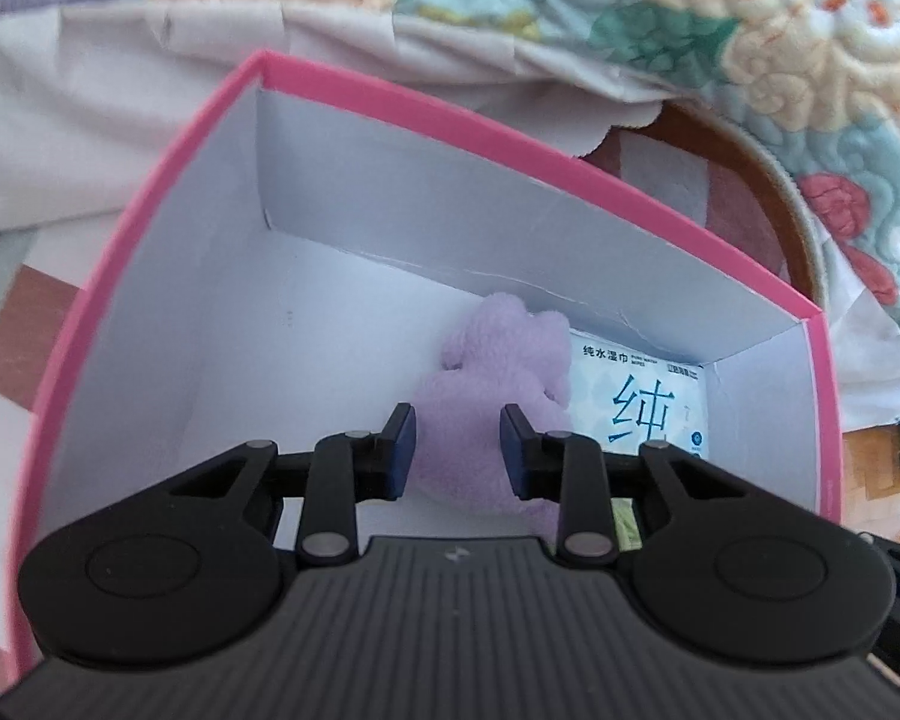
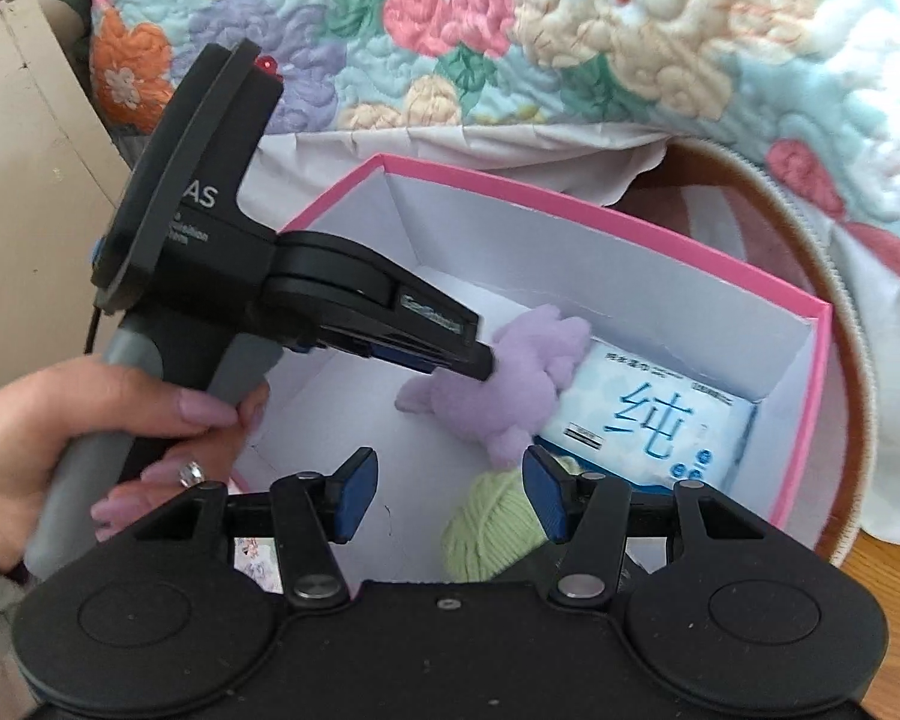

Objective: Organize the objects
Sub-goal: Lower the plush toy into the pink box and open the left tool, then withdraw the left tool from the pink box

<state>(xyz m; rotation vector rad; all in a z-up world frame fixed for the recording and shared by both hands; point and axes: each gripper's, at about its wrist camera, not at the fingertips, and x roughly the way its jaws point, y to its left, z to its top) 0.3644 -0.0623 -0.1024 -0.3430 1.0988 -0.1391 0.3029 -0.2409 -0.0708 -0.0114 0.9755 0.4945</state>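
Observation:
A pink box (image 1: 450, 114) (image 2: 570, 192) with white inner walls holds a purple plush toy (image 1: 498, 372) (image 2: 510, 402), a pack of wet wipes (image 1: 636, 402) (image 2: 648, 414) and a green yarn ball (image 2: 486, 534). My left gripper (image 1: 459, 444) (image 2: 480, 363) reaches down into the box. Its jaws have drawn in on the plush toy, which fills the gap between the pads. My right gripper (image 2: 450, 495) hangs open above the box's near side, with nothing between its pads. The yarn ball lies just below its right finger.
A hand (image 2: 150, 414) holds the left gripper's handle. A flowered quilt (image 2: 570, 30) (image 1: 750, 30) and a pale sheet lie behind the box. A round brown rim (image 2: 834, 276) curves around the right side. Beige cardboard (image 2: 24, 150) stands at the left.

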